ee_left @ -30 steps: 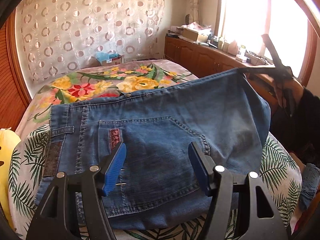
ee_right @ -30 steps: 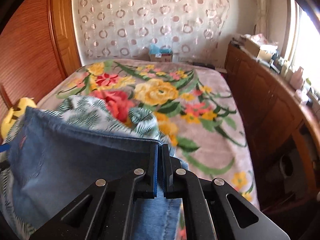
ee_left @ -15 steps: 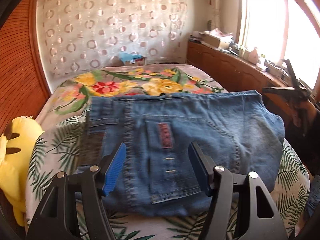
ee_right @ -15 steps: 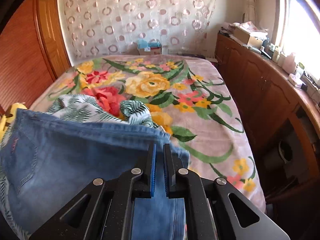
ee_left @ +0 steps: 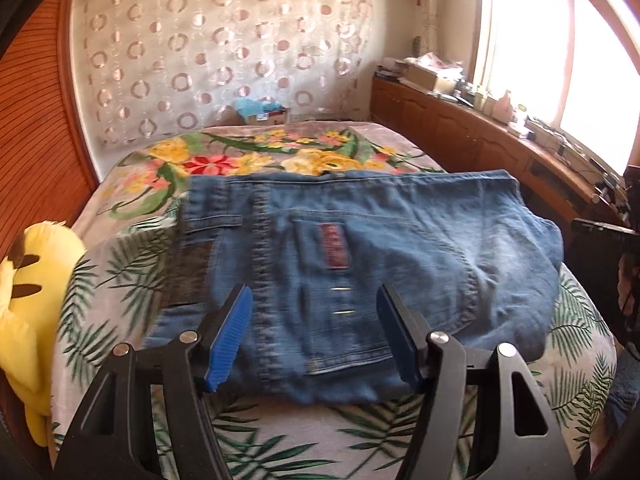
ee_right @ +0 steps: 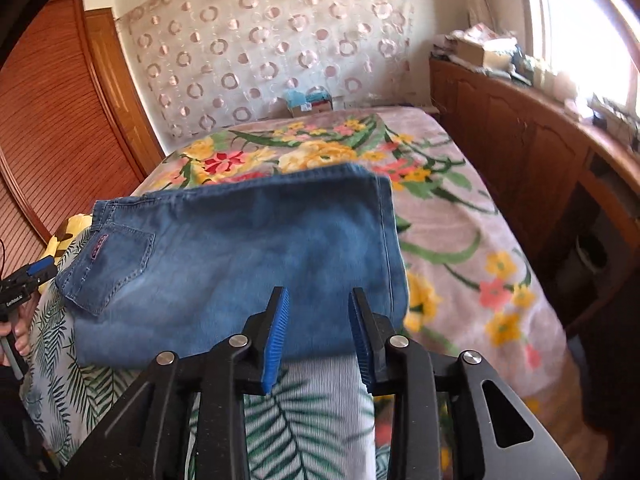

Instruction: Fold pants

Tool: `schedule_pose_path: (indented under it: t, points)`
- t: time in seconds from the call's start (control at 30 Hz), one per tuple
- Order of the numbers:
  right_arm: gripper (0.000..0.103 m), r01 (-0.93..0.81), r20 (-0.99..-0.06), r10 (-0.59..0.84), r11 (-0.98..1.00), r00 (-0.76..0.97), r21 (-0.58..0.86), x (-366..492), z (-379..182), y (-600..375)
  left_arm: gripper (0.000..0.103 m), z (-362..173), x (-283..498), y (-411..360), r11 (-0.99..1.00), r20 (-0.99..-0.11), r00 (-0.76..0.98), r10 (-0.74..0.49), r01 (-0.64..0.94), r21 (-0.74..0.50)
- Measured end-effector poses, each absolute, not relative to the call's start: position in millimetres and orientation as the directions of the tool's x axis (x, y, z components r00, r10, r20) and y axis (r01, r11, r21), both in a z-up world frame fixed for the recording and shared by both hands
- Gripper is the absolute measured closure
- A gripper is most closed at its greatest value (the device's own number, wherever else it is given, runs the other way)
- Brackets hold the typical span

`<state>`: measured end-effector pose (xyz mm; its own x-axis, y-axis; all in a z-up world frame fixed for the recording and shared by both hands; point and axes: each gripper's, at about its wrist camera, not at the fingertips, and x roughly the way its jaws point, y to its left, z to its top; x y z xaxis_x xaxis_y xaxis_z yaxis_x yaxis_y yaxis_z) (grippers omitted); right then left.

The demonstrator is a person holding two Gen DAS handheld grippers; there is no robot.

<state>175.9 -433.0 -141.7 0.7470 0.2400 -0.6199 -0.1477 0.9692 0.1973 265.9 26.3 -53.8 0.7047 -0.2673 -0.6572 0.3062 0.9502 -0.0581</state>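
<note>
The folded jeans (ee_left: 360, 264) lie flat on the near end of the bed (ee_right: 460, 216). Left gripper (ee_left: 314, 340) hovers apart, empty; right gripper (ee_right: 318, 332) has just been opening, nothing between its jaws.

Folded blue denim pants (ee_left: 360, 264) lie flat on the bed.

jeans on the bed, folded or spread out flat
Folded: the jeans lie as a compact block on the leaf-print sheet, back pocket up, no legs stretched out.
</note>
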Motion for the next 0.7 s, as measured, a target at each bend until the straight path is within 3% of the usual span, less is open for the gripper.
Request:
schedule_pose_path:
  t: [0.23, 0.7]
  points:
    - [0.070, -0.079, -0.660, 0.213, 0.970, 0.721, 0.228, 176.0, -152.3, -440.0, 0.037, -57.7, 263.7, -22.2, 0.912, -0.665, 0.659, -0.352, 0.400, -0.087]
    - [0.069, -0.014, -0.669, 0.220, 0.954, 0.710, 0.299, 211.1, -158.6, -440.5, 0.037, -67.1, 264.7, -59.8, 0.895, -0.691, 0.622, -0.367, 0.439, -0.080]
